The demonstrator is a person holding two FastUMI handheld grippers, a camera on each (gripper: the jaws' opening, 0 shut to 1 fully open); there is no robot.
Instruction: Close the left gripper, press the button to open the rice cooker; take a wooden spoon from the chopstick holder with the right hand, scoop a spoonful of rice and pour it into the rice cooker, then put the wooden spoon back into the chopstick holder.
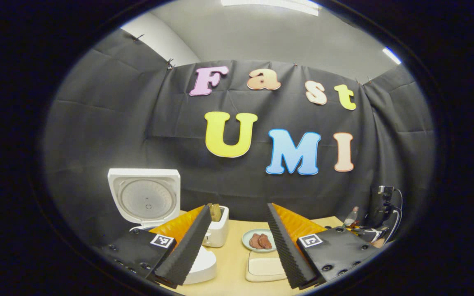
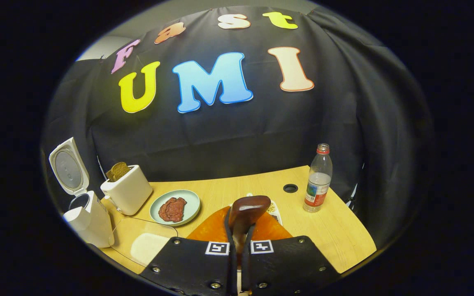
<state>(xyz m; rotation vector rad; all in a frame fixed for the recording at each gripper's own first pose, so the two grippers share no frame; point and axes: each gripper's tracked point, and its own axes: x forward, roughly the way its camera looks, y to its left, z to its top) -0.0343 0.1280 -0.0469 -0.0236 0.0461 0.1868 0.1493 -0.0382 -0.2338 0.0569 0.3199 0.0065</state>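
The white rice cooker point(image 1: 144, 197) stands at the left of the table with its lid up; its body point(image 2: 89, 222) and raised lid point(image 2: 68, 166) also appear in the right gripper view. My left gripper point(image 1: 238, 207) is open, its ribbed fingers wide apart and holding nothing, just right of the cooker. My right gripper point(image 2: 239, 230) is shut on a dark wooden spoon point(image 2: 247, 209), whose bowl sticks up past the fingertips. A white container of pale grains point(image 2: 274, 207) peeks out behind the spoon. I cannot tell whether the spoon carries any rice.
A white toaster point(image 2: 128, 191) with bread stands beside the cooker. A green plate point(image 2: 191, 205) of brownish meat and a clear board point(image 2: 146, 242) lie mid-table. At the right stand a water bottle point(image 2: 318, 179), near a cable hole point(image 2: 290, 188).
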